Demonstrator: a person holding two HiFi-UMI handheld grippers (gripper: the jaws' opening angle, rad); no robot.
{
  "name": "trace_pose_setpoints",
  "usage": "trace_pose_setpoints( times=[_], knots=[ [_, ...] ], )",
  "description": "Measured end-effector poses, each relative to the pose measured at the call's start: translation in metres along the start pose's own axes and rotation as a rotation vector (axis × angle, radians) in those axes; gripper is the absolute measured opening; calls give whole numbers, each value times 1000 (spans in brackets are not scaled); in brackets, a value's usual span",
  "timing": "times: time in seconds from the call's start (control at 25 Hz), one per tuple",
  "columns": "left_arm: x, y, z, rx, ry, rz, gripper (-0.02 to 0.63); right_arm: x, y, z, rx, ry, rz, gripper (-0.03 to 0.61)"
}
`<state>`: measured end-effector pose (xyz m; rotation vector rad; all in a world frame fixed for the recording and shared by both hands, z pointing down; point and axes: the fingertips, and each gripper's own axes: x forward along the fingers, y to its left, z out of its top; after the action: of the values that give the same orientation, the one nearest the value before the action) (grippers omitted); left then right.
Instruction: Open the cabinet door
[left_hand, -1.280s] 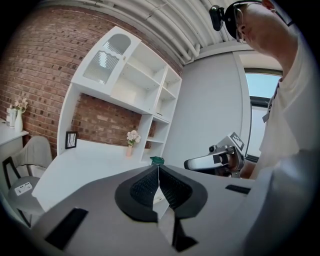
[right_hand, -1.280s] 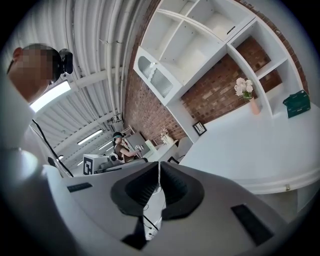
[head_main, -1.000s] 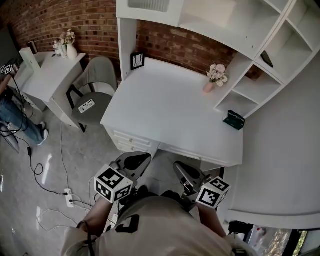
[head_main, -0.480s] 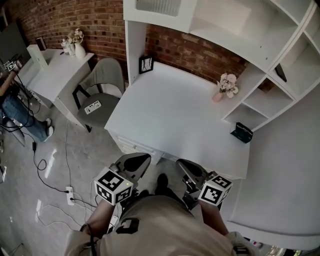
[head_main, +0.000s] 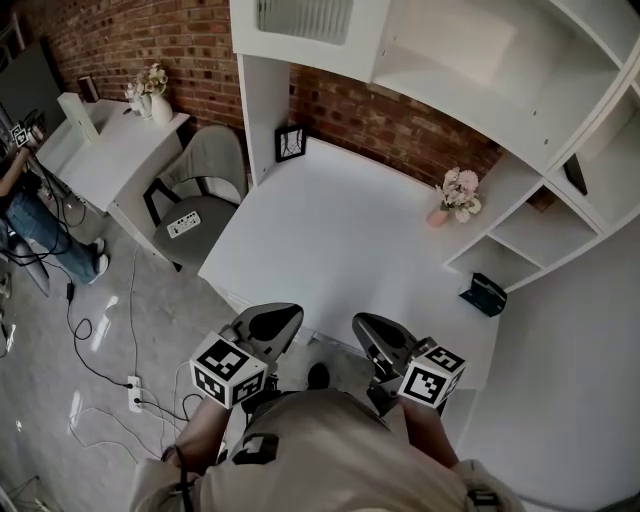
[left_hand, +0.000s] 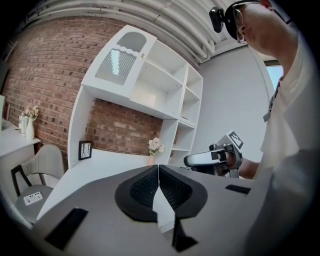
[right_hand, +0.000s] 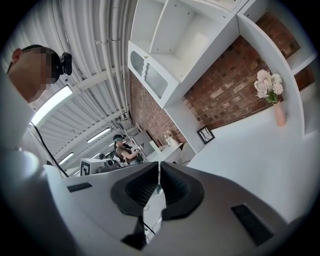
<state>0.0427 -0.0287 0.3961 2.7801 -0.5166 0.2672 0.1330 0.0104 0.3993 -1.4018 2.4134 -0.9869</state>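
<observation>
The head camera is looking steeply down on the white desk (head_main: 340, 230), while both gripper cameras are looking low across it toward the brick wall (left_hand: 115, 127), sharing the flowers (right_hand: 266, 86) and cabinet door (left_hand: 120, 61).

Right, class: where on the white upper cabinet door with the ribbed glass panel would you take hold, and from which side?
Take what looks like a small knob on the white cabinet door, at the edge beside the open white shelves. Come straight from the front: the door sits shut and flush, so no edge offers a pinch and only the knob protrudes.
</observation>
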Motion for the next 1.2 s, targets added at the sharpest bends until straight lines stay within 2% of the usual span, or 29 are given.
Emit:
trace_pose_setpoints(
  times=[0.28, 0.52, 0.88, 1.2],
  knots=[
    [36, 10, 10, -11, 5, 43, 17, 10, -35, 31, -16, 26, 43, 32],
    [53, 18, 17, -14, 7, 77, 17, 24, -47, 53, -59, 48, 94, 32],
    [64, 23, 23, -10, 5, 146, 17, 56, -48, 116, -297, 32, 178, 32],
    [63, 17, 23, -23, 14, 216, 17, 86, -54, 189, -547, -25, 135, 32]
  ],
)
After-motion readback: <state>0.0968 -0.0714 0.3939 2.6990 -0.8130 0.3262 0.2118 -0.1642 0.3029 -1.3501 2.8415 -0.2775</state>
